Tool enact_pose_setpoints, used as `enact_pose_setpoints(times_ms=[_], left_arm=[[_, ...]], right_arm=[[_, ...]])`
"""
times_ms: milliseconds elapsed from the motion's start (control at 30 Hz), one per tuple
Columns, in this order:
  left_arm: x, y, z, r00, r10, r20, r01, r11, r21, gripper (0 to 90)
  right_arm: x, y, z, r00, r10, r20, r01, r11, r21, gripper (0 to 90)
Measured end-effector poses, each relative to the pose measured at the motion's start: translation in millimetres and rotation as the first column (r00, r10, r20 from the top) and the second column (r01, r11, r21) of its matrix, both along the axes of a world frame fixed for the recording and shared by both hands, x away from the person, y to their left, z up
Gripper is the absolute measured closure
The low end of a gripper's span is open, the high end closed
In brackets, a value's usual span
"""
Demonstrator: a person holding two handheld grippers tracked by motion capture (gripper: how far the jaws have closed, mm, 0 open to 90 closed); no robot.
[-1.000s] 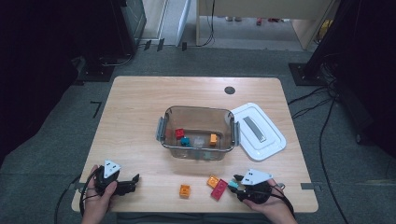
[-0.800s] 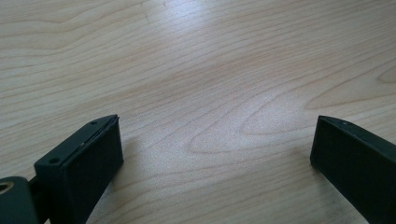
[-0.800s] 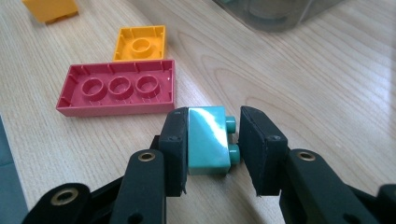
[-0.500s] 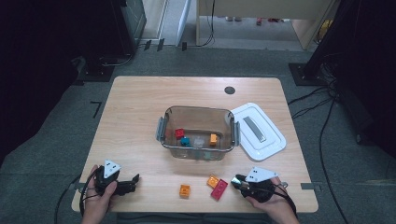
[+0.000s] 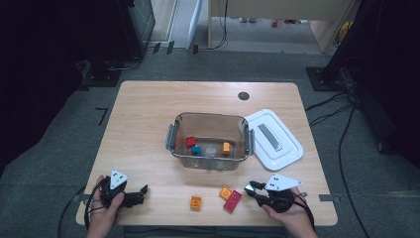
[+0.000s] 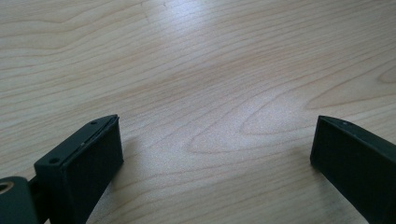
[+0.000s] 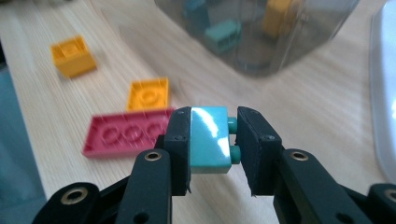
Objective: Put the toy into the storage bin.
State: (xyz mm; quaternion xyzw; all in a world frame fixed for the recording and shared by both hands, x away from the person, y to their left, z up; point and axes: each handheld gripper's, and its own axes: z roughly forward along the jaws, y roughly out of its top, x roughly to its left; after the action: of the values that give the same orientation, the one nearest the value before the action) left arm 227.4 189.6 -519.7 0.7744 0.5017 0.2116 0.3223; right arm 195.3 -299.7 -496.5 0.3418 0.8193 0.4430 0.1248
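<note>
My right gripper is shut on a small teal brick, studs facing the right jaw; its jaws have just been closing on it. In the high view the right gripper sits near the table's front edge, pointing left. Just left of it lie a red flat brick, an orange flat brick and an orange cube brick. My left gripper rests at the front left, open, with bare wood between its jaws.
A clear plastic container stands mid-table with a red brick, a teal brick and an orange brick inside. Its white lid lies to its right. A dark round hole marks the table's far side.
The right gripper's jaws have drawn in around the teal brick, and the hand has shifted only slightly. The left hand and the loose bricks have stayed where they were.
</note>
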Motion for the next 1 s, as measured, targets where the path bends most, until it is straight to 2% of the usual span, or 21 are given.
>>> enact_pose_setpoints(times_ms=[33, 233, 300, 367, 500, 533, 567, 600, 733, 1000], left_arm=[[0.0, 0.0, 0.0, 1.0000, 0.000, 0.000, 0.000, 1.0000, 0.000, 2.1], [0.0, 0.0, 0.0, 1.0000, 0.000, 0.000, 0.000, 1.0000, 0.000, 2.1], [0.0, 0.0, 0.0, 1.0000, 0.000, 0.000, 0.000, 1.0000, 0.000, 2.1], [0.0, 0.0, 0.0, 1.0000, 0.000, 0.000, 0.000, 1.0000, 0.000, 2.1], [0.0, 0.0, 0.0, 1.0000, 0.000, 0.000, 0.000, 1.0000, 0.000, 2.1], [0.0, 0.0, 0.0, 1.0000, 0.000, 0.000, 0.000, 1.0000, 0.000, 2.1], [0.0, 0.0, 0.0, 1.0000, 0.000, 0.000, 0.000, 1.0000, 0.000, 2.1], [0.0, 0.0, 0.0, 1.0000, 0.000, 0.000, 0.000, 1.0000, 0.000, 2.1], [0.0, 0.0, 0.0, 1.0000, 0.000, 0.000, 0.000, 1.0000, 0.000, 2.1], [0.0, -0.1, -0.1, 1.0000, 0.001, 0.001, -0.001, 1.0000, -0.001, 2.1]], right_arm=[[0.1, 0.8, 6.8, 0.9999, 0.003, 0.013, -0.003, 1.0000, 0.005, 67.7], [0.2, 3.2, 24.4, 0.9990, 0.008, 0.045, -0.009, 0.9997, 0.023, 67.6], [2.2, 2.3, 36.5, 0.9985, 0.004, 0.055, -0.007, 0.9982, 0.059, 67.7], [2.6, 2.1, 41.0, 0.9983, -0.002, 0.058, -0.002, 0.9977, 0.068, 67.7], [7.1, 0.3, 61.8, 0.9959, -0.006, 0.091, -0.004, 0.9941, 0.109, 67.7], [7.1, 0.3, 61.8, 0.9959, -0.006, 0.091, -0.004, 0.9941, 0.109, 67.7], [9.4, 0.5, 70.6, 0.9943, -0.007, 0.106, -0.006, 0.9929, 0.119, 67.7], [9.4, 0.5, 70.6, 0.9943, -0.007, 0.106, -0.006, 0.9929, 0.119, 67.7], [14.6, 3.0, 88.7, 0.9912, -0.010, 0.132, -0.008, 0.9898, 0.142, 67.7], [24.3, 9.6, 111.3, 0.9852, -0.007, 0.172, -0.020, 0.9880, 0.153, 67.7]])
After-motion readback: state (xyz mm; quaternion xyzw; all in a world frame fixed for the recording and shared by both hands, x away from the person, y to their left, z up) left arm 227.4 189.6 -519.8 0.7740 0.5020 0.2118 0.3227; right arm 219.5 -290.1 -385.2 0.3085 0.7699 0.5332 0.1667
